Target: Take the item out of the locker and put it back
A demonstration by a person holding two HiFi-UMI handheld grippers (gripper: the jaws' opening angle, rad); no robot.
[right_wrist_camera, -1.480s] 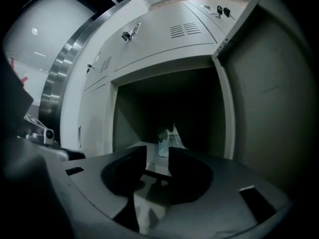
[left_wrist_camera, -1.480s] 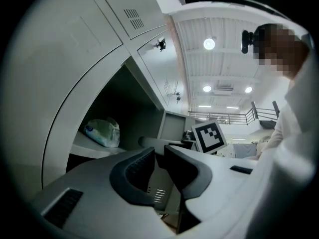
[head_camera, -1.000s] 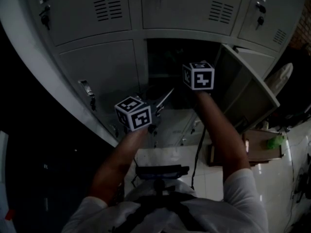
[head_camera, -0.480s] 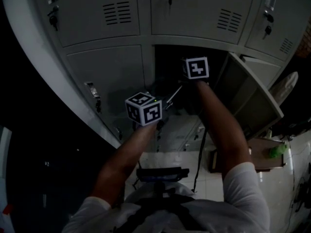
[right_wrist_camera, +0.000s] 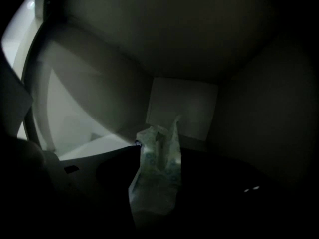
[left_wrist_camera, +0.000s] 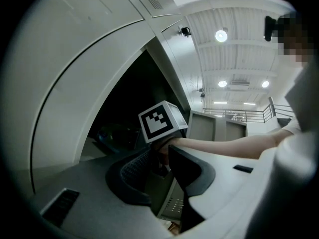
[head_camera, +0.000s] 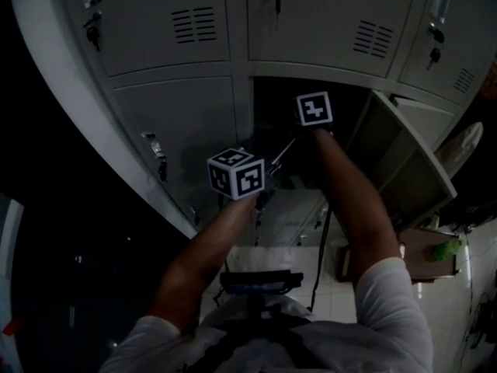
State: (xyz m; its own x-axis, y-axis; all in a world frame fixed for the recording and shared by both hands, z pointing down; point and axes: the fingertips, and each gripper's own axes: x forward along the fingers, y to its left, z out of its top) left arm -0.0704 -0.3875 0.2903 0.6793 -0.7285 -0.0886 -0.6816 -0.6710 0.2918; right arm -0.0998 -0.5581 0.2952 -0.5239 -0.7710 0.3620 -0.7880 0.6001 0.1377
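the right arm [head_camera: 353,208] extends into the open locker [head_camera: 404,158], with the right gripper [right_wrist_camera: 152,203] clamped on a pale, crinkled, patterned packet [right_wrist_camera: 159,158] upright inside the compartment; the left gripper [left_wrist_camera: 162,163] hangs outside, jaws apart, empty.

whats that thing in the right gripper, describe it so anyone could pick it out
In the grey locker bank, find the one compartment with its door swung open. Inside that dark space, the right gripper pinches a pale, crinkled packet with small bluish print, unlike the plain metal walls around it.
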